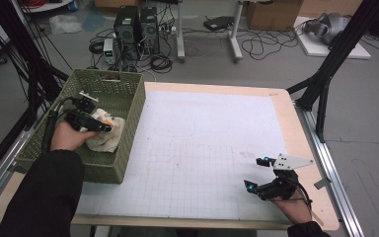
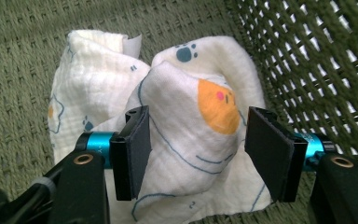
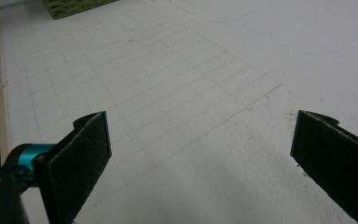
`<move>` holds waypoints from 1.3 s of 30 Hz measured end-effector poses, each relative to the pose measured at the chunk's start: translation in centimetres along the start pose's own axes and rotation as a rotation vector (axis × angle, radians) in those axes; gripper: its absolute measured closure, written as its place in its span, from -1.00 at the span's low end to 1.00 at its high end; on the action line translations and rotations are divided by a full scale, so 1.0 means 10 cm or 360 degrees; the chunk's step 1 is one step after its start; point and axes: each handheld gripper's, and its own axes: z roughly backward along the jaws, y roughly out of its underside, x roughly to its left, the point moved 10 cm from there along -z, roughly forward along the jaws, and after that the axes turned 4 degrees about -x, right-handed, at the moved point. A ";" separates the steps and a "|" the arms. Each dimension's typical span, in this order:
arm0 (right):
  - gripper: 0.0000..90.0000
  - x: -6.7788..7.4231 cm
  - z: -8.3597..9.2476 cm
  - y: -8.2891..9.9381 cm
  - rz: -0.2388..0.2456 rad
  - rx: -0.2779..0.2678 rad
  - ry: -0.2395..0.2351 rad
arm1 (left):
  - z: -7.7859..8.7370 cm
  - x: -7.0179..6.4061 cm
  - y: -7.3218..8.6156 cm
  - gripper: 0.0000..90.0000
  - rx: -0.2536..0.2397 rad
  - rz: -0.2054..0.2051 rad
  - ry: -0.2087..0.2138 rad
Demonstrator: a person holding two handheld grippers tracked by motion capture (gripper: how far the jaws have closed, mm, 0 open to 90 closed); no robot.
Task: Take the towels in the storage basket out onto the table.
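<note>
- Nearest the high camera, the person's dark left sleeve (image 1: 47,197) comes up from the bottom edge toward the green woven basket (image 1: 128,136) at the table's left side
- Left gripper (image 1: 103,127) is inside that basket, held low over a crumpled white cloth (image 1: 106,140) that lies on the basket floor toward the wall facing the table's middle
- From the left gripper view, the cloth (image 2: 191,121) is a thin, crinkled fabric printed with an orange round patch, blue paw marks and blue outlines, bunched into a raised fold
- That fold stands between the two black pads (image 2: 133,149); the left-hand pad seems to touch the fabric, while the right-hand pad stands a little off it, so the jaws are partly apart and not pinching the cloth
- Basket weave runs behind the cloth, and the open lattice wall of the basket (image 2: 317,60) rises just beside it on the right of that view
- Right gripper (image 1: 260,174) rests near the table's front right corner, well apart from the basket, with its grey three-cornered plate on top
- Its jaws stand wide apart with nothing between them, over the white gridded mat (image 3: 191,93)
- Wooden table (image 1: 288,113) shows as a pale border around the mat
</note>
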 end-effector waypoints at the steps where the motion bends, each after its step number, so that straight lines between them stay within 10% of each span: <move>1: -0.91 -0.01 0.00 0.00 0.0008 -0.0003 0.0004 | 0.00 0.00 0.00 -0.10 -0.0001 -0.0001 0.0006; 26: -0.91 0.02 -0.05 0.00 0.0006 0.0014 -0.0023 | -0.39 -0.07 0.28 -0.22 0.0315 -0.0118 -0.0060; 30: -0.91 0.02 -0.05 0.00 0.0013 0.0010 -0.0021 | -0.44 -0.07 0.31 -0.14 0.0386 -0.0282 -0.0177; 39: -0.91 0.03 -0.05 0.01 0.0018 0.0011 -0.0026 | -0.42 -0.05 0.31 0.35 0.0404 -0.0270 -0.0218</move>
